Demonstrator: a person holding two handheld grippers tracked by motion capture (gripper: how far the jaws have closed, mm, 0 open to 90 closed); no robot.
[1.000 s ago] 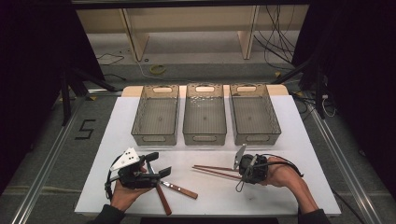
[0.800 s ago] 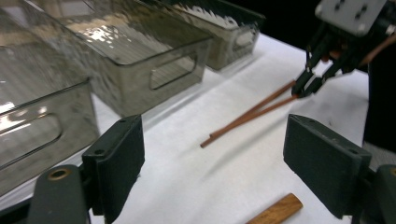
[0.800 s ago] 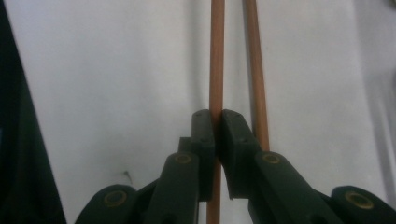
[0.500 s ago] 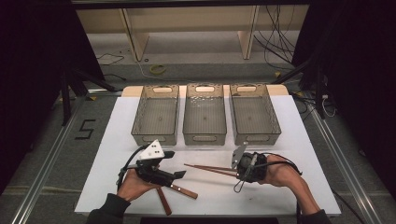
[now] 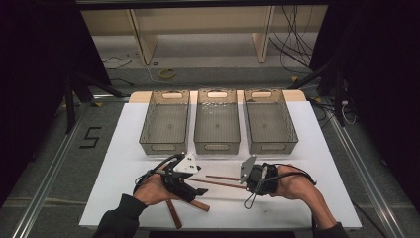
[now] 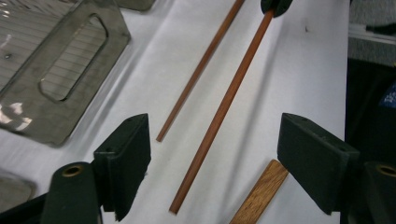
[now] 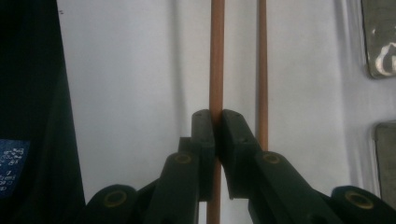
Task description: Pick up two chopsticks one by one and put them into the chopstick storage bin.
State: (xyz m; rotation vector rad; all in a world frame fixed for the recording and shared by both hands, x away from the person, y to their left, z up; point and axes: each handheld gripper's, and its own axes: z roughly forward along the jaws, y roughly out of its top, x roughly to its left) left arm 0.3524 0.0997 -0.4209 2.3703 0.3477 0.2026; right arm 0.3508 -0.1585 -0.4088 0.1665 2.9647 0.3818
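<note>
Three smoky plastic bins in a row, all empty, chopstick in right gripper

bins: three abreast, table's far side | chopsticks: near side, before middle bin

**Colours on the table**

The table cover is plain white. Three bins are smoky translucent grey, with a fine ribbed pattern on their floors. Two thin chopsticks are reddish-brown. A flat wooden piece is lighter honey-brown with visible grain. The left gripper and right gripper have matte black jaws with brass-coloured pivot pins. Each gripper carries a pale grey plate.
</note>
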